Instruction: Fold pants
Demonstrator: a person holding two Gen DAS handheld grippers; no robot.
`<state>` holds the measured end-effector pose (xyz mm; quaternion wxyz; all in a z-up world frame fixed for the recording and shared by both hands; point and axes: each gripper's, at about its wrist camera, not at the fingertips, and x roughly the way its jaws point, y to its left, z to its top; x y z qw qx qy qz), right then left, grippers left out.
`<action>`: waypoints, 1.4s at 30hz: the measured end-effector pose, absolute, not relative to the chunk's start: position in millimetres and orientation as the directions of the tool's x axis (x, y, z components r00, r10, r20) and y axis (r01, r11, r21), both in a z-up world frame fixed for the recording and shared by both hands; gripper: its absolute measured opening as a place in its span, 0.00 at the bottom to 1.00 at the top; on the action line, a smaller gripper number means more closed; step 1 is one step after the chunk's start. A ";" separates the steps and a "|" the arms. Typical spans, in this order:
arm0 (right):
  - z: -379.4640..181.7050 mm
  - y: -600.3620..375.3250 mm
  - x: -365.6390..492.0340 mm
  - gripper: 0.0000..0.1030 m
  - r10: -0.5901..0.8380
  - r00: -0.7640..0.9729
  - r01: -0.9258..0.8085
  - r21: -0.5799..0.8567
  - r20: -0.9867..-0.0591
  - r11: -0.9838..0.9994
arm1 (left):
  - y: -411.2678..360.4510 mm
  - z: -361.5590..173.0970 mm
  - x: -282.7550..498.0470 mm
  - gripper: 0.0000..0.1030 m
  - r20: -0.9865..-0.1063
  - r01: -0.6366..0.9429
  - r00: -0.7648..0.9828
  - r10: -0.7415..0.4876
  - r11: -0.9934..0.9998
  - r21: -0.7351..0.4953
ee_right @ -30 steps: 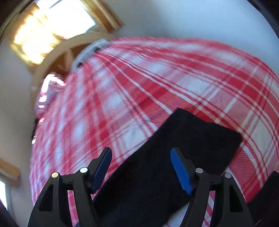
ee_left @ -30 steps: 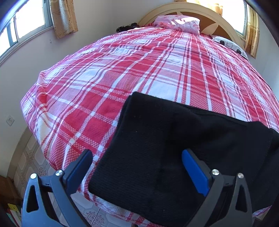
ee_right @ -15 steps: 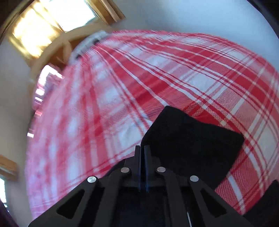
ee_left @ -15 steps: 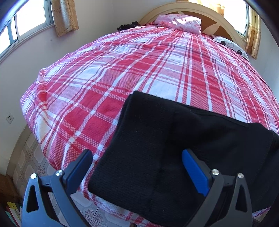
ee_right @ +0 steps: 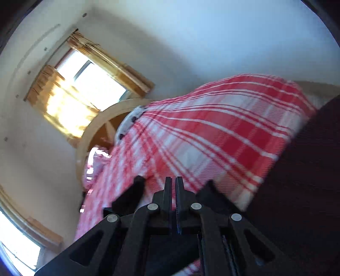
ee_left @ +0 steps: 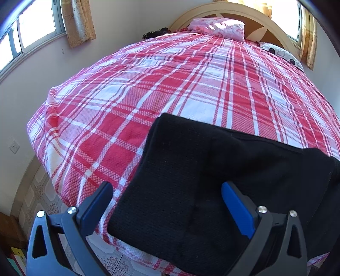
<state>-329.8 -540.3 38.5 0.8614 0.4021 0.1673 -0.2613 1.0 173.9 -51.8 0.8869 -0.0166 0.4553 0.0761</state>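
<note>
Left gripper (ee_left: 167,207) hung wide open over the pants (ee_left: 191,180), which lay on the bed's (ee_left: 148,85) near edge. Right gripper (ee_right: 173,186) was clamped shut, apparently on the pants (blurred, hard to tell). I judged one smooth, level carry would fold them squarely.

The pants (ee_left: 191,180) lie on the bedspread (ee_left: 170,85) at the near edge of the bed, running off toward the right. The left gripper (ee_left: 165,203) hangs over their near left end, one finger to each side of the corner. Behind, at the far end, a pillow (ee_left: 216,27) rests against the headboard (ee_left: 255,19), with a second pillow (ee_left: 280,53) to its right. Left of the bed stands a wall with a window (ee_left: 31,36) (floor tiles (ee_left: 36,197) below). In the right wrist view, the right gripper (ee_right: 173,191) sits above the bedspread (ee_right: 212,131), pants (ee_right: 297,191) at right.
</note>
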 end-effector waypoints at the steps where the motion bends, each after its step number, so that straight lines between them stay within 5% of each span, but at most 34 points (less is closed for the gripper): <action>1: 35.1 -537.4 -332.3 0.03 -0.379 0.749 0.656 0.532 -0.544 0.535 | 172.9 -51.4 1.3 1.00 -0.808 -0.154 0.575 0.128 0.987 0.047; 12: 33.2 -529.7 -304.5 0.06 -0.230 0.833 0.536 0.628 -0.503 0.564 | 169.1 -50.2 0.0 1.00 -0.799 -0.161 0.580 0.160 0.984 0.080; 13: 39.4 -524.9 -285.7 0.14 -0.193 0.843 0.507 0.624 -0.502 0.594 | 168.7 -50.0 0.5 1.00 -0.801 -0.164 0.577 0.161 0.983 0.080; 16: 60.0 -503.5 -235.4 0.73 -0.119 0.864 0.432 0.597 -0.490 0.676 | 167.2 -49.5 0.9 1.00 -0.801 -0.160 0.575 0.167 0.983 0.090; 17: 63.5 -498.7 -222.5 0.76 -0.105 0.870 0.414 0.597 -0.482 0.687 | 167.1 -49.6 0.8 1.00 -0.800 -0.159 0.576 0.167 0.983 0.091; 23: 72.0 -468.1 -94.7 0.75 -0.037 0.760 0.418 0.445 -0.649 0.792 | 171.3 -51.3 0.2 1.00 -0.806 -0.165 0.575 0.143 0.985 0.057; 28: 45.1 -449.6 -17.2 0.75 -0.210 0.551 0.490 0.109 -0.808 0.865 | 173.4 -51.4 0.2 1.00 -0.812 -0.159 0.571 0.125 0.986 0.040; 36: 44.1 -407.5 -44.2 0.75 -0.304 0.554 0.394 -0.078 -0.775 0.916 | 175.6 -52.4 5.4 1.00 -0.828 -0.160 0.552 0.103 0.987 0.016; 37: 40.4 -403.8 -49.5 0.73 -0.385 0.529 0.401 -0.177 -0.757 0.899 | 175.4 -52.3 5.4 1.00 -0.826 -0.156 0.554 0.103 0.987 0.019; 39: 33.4 -406.3 -55.3 0.51 -0.472 0.487 0.421 -0.276 -0.735 0.864 | 175.5 -52.6 5.0 1.00 -0.825 -0.157 0.555 0.103 0.988 0.018; 40: 29.1 -413.1 -59.0 0.37 -0.465 0.479 0.429 -0.264 -0.745 0.864 | 176.2 -52.7 4.7 1.00 -0.826 -0.161 0.554 0.102 0.987 0.014; 42: 21.9 -425.5 -63.8 0.32 -0.407 0.478 0.441 -0.188 -0.778 0.878 | 176.9 -52.7 4.1 1.00 -0.826 -0.168 0.554 0.102 0.986 0.009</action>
